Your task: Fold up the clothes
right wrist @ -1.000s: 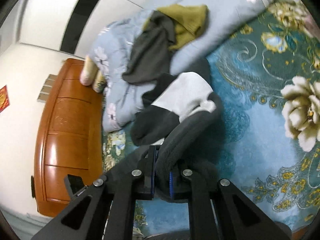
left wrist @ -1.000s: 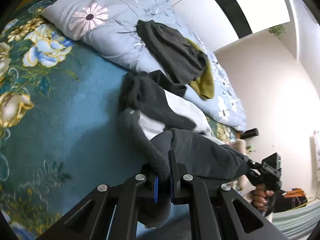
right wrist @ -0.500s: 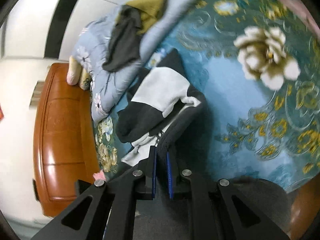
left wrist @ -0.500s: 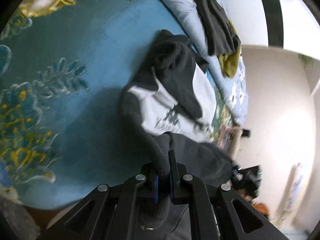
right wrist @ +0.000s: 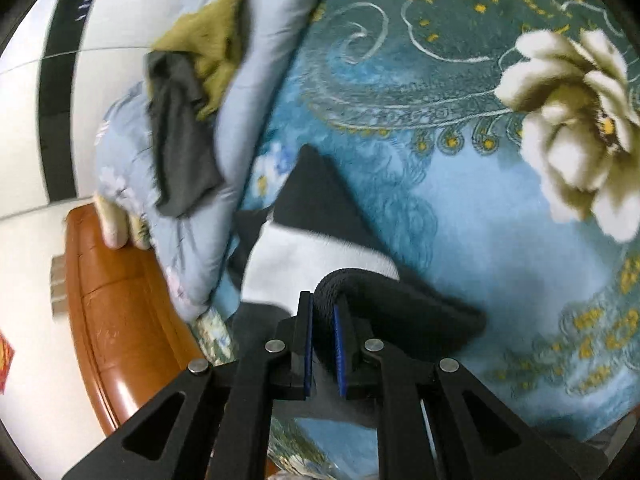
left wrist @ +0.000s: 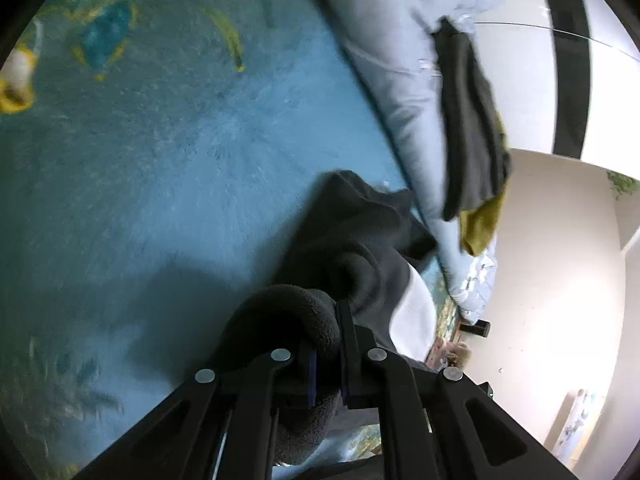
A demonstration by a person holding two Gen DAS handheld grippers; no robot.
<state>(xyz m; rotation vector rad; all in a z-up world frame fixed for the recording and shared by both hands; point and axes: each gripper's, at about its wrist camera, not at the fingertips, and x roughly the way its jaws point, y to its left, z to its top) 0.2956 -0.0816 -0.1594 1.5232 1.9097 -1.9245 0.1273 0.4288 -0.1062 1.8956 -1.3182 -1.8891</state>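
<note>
A black-and-white fleece sweatshirt (left wrist: 360,240) lies on the teal flowered bedspread (left wrist: 160,140). My left gripper (left wrist: 325,332) is shut on a thick dark fold of it, low over the bed. In the right wrist view the same sweatshirt (right wrist: 312,256) shows its white panel. My right gripper (right wrist: 322,304) pinches a black ribbed edge of it between the blue pads (right wrist: 307,344); its jaws are opening slightly with the fabric still pressed between them. The cloth behind both grippers is hidden.
A light blue quilt (left wrist: 392,60) is bunched along the far side of the bed, with a dark grey garment (left wrist: 472,120) and an olive one (left wrist: 480,224) draped on it. A wooden headboard (right wrist: 112,320) borders the bed. The bedspread (right wrist: 440,180) stretches to the right.
Both grippers have come down close to the bed and rolled, still holding the sweatshirt. Its lifted edge now lies low over the rest of the garment.
</note>
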